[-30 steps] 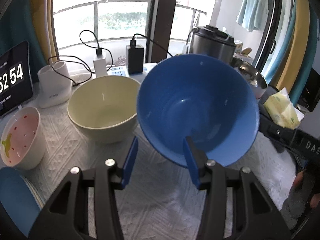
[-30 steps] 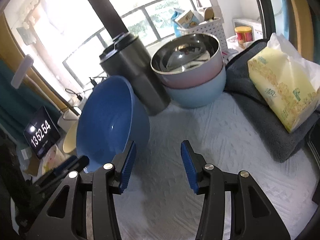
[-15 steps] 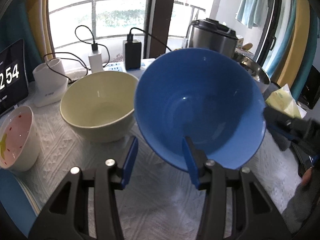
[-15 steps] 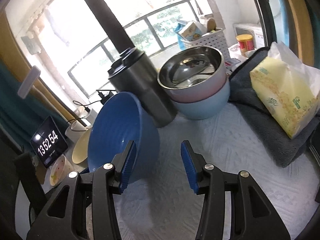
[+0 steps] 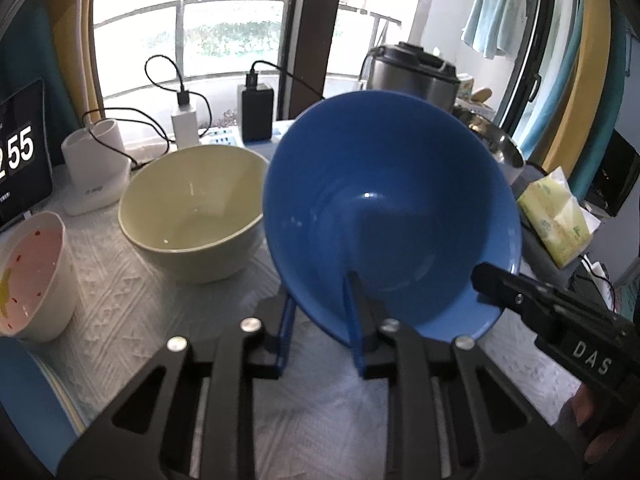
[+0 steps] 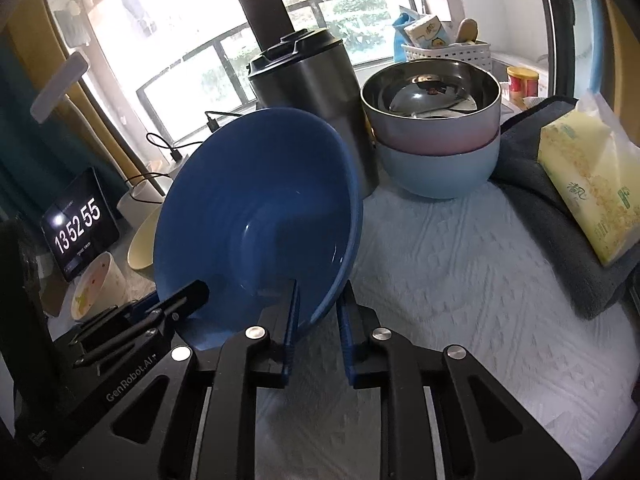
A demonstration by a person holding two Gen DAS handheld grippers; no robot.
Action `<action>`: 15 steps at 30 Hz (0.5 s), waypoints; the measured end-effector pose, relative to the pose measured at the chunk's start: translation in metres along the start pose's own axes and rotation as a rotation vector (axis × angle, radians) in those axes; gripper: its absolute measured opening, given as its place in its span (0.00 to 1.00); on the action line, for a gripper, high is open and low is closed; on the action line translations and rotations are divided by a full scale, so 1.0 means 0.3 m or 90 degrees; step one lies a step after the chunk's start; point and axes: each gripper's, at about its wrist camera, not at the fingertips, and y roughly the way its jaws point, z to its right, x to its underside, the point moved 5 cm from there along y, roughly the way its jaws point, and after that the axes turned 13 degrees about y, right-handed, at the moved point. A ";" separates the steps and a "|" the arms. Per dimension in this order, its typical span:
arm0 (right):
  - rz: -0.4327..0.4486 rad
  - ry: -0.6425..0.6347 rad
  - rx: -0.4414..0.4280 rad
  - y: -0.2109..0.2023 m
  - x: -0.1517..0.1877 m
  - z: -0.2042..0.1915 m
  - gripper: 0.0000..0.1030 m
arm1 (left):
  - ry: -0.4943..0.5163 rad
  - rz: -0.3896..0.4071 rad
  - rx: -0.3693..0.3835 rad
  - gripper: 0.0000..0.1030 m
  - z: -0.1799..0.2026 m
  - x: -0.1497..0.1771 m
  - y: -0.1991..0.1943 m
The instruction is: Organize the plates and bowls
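Observation:
A large blue bowl (image 5: pixel 392 208) is tilted up above the white cloth. My left gripper (image 5: pixel 320 320) is shut on its near rim, one finger inside and one outside. The bowl also shows in the right wrist view (image 6: pixel 256 216), where my right gripper (image 6: pixel 318 320) straddles its rim on the right side, jaws close around the edge. A cream bowl (image 5: pixel 192 208) stands left of the blue bowl. A white bowl with a pink inside (image 5: pixel 32 268) stands at the left. A steel bowl in a pink and a light blue bowl (image 6: pixel 436 132) is stacked at the back.
A steel pot with a black lid (image 6: pixel 312 104) stands behind the blue bowl. A tissue pack (image 6: pixel 588 184) lies on a grey towel (image 6: pixel 536 184) at the right. A clock display (image 6: pixel 78 224), chargers and cables (image 5: pixel 180 120) sit at the back left. A blue plate edge (image 5: pixel 28 396) is at lower left.
Both grippers' jaws have narrowed. My left gripper has shut on the blue bowl's rim, and my right gripper has moved in onto the bowl's rim and closed around it.

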 end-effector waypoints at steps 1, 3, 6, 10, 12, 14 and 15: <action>0.002 0.001 -0.001 -0.011 0.001 -0.004 0.20 | -0.001 0.002 0.001 0.23 0.000 0.000 -0.013; 0.005 0.003 -0.004 -0.027 0.005 -0.013 0.20 | -0.001 0.007 -0.001 0.23 0.001 0.003 -0.043; 0.008 0.004 -0.012 -0.061 0.015 -0.028 0.20 | 0.000 0.015 -0.003 0.23 0.000 0.014 -0.095; 0.012 0.009 -0.027 -0.117 0.046 -0.050 0.20 | 0.003 0.022 -0.004 0.23 -0.006 0.038 -0.174; 0.015 0.010 -0.031 -0.146 0.068 -0.063 0.20 | 0.005 0.020 -0.006 0.23 -0.009 0.054 -0.207; 0.018 0.009 -0.035 -0.174 0.093 -0.076 0.20 | 0.008 0.025 -0.007 0.23 -0.002 0.075 -0.239; 0.021 0.009 -0.037 -0.190 0.106 -0.080 0.20 | 0.007 0.027 -0.007 0.23 -0.002 0.089 -0.260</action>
